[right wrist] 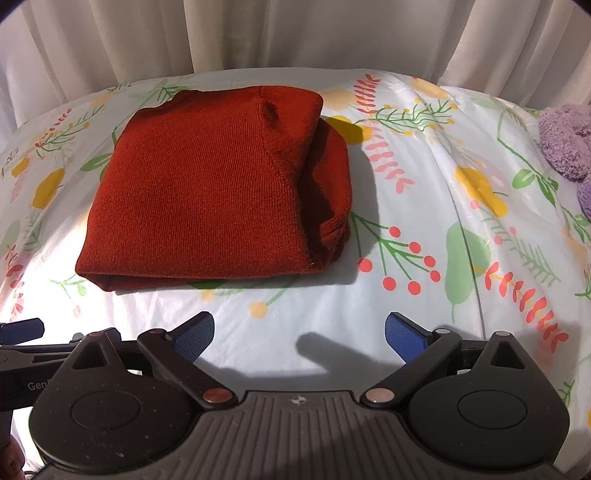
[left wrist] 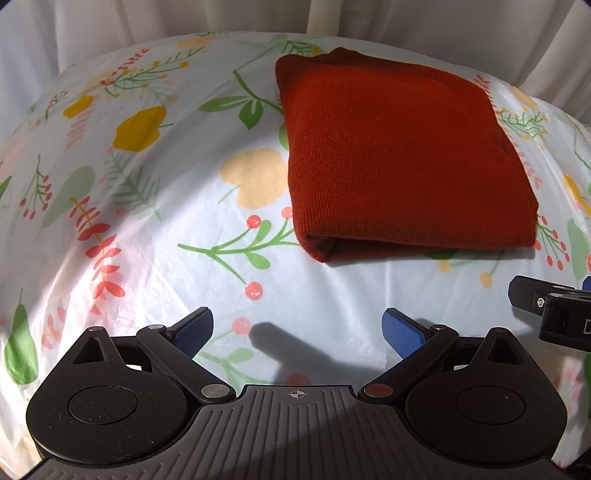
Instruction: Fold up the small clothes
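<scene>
A rust-red knit garment (left wrist: 399, 155) lies folded into a thick rectangle on the flowered sheet, ahead and to the right in the left wrist view. In the right wrist view the same garment (right wrist: 207, 195) lies ahead and to the left, with bunched layers showing at its right side. My left gripper (left wrist: 297, 328) is open above bare sheet, short of the garment's near fold, with nothing between its blue pads (left wrist: 194, 330). My right gripper (right wrist: 299, 332) is also open and empty, just short of the garment's near edge. Part of the right gripper (left wrist: 554, 306) shows at the left view's right edge.
The flowered sheet (right wrist: 424, 229) covers the whole work surface. A fluffy lilac item (right wrist: 567, 144) sits at the far right edge. White curtains (right wrist: 295, 33) hang close behind the surface. The left gripper's body (right wrist: 22, 343) shows at the right view's left edge.
</scene>
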{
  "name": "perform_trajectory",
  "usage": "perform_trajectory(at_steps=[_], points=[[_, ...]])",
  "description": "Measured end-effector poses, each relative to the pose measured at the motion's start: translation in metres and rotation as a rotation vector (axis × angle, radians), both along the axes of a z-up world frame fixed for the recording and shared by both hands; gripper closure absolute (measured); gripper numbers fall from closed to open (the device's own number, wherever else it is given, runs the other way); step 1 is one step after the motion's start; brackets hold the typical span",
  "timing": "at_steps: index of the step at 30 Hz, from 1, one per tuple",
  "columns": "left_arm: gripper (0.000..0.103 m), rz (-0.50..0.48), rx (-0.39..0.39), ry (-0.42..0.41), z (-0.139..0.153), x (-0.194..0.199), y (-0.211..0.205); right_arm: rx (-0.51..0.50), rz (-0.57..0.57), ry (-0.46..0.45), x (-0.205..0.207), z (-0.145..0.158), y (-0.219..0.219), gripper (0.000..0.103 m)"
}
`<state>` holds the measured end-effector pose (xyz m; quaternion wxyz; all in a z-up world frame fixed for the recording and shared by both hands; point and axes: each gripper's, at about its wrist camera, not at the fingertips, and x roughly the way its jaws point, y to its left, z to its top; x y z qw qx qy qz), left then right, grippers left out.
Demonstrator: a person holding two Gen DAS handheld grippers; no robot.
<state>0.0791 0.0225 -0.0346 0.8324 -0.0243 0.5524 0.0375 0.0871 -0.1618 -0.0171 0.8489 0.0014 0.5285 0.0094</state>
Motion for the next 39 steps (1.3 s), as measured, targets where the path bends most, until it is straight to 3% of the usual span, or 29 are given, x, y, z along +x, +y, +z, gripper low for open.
perform_trajectory(at_steps=[39], points=[[0.002,-0.019,0.022,-0.017,0.0049,-0.0001,-0.0085,0.01,-0.023,0.004,0.0003,0.0032,-0.0043,0.004]])
